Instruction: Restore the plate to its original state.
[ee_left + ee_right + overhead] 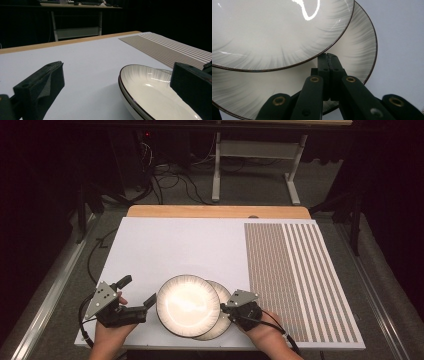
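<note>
Two round, glossy white ceramic plates with thin dark rims and faint grey radial streaks lie near the front edge of the white worktop [165, 245], one partly stacked on the other. The upper plate [188, 305] sits to the left and covers most of the lower plate [223, 316], of which a crescent shows on the right side. The left tool [137, 293], held in the person's left hand [111, 332], rests just left of the plates with its black jaws spread wide; in the left gripper view one jaw stands out over bare worktop and the other sits close by the rim of the upper plate [152, 90], with nothing held between them. The right tool [223, 307], held in the person's right hand [264, 337], lies at the right edge of the plates. In the right gripper view its two jaws are pressed together with no gap, their tips over the lower plate [362, 47] right at the rim of the upper plate [274, 32]; whether they pinch either rim cannot be told. A panel of fine brown-and-white stripes [295, 270] covers the right part of the worktop, well apart from the plates.
</note>
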`<action>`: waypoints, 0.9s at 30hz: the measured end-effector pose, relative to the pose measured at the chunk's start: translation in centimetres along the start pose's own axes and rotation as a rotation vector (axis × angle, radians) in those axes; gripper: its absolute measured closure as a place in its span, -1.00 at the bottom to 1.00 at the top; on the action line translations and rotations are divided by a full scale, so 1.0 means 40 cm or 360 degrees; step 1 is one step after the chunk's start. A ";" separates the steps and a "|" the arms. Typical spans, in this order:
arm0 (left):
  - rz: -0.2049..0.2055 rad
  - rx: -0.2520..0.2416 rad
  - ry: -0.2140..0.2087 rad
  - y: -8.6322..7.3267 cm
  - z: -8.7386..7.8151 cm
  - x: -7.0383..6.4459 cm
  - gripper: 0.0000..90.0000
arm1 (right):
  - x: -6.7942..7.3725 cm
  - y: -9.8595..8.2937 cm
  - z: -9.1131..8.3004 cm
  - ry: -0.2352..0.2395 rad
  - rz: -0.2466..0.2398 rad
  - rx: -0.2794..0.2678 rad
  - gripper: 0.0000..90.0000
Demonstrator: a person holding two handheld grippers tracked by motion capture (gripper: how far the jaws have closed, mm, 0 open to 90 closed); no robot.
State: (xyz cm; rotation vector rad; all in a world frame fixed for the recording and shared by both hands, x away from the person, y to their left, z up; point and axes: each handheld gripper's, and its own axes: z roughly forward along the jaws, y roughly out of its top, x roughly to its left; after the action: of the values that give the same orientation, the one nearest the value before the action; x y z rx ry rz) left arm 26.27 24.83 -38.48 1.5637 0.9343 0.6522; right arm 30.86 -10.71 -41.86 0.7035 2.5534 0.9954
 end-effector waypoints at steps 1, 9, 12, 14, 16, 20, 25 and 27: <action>0.0000 0.0000 0.0000 0.000 0.000 0.000 -1.00 | 0.000 0.000 0.000 0.0000 0.0000 0.0000 1.00; 0.0004 0.0004 -0.0004 0.000 0.000 -0.001 -1.00 | -0.007 0.000 -0.007 -0.0006 0.0018 -0.0015 1.00; 0.0005 0.0004 -0.0004 0.000 0.001 -0.001 -1.00 | -0.009 0.001 -0.011 -0.0006 0.0033 -0.0038 1.00; 0.0004 0.0004 -0.0005 0.000 0.001 -0.001 -1.00 | -0.009 0.001 -0.012 -0.0003 0.0034 -0.0034 1.00; 0.0004 0.0005 -0.0005 0.000 0.001 -0.002 -1.00 | -0.009 0.002 -0.014 -0.0006 0.0038 -0.0041 1.00; 0.0005 0.0005 -0.0004 0.000 0.000 -0.001 -1.00 | -0.008 0.003 -0.016 -0.0008 0.0046 -0.0043 1.00; 0.0005 0.0006 -0.0005 0.000 0.000 -0.001 -1.00 | -0.015 0.002 -0.022 -0.0022 0.0050 -0.0060 1.00; 0.0004 0.0009 -0.0007 0.000 0.001 -0.001 -1.00 | -0.021 0.002 -0.030 -0.0027 0.0074 -0.0065 1.00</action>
State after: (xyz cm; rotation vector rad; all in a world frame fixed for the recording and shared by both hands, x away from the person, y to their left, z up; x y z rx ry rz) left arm 26.29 24.77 -38.51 1.5707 0.9318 0.6485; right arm 31.03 -11.75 -40.87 0.7604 2.5052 1.0488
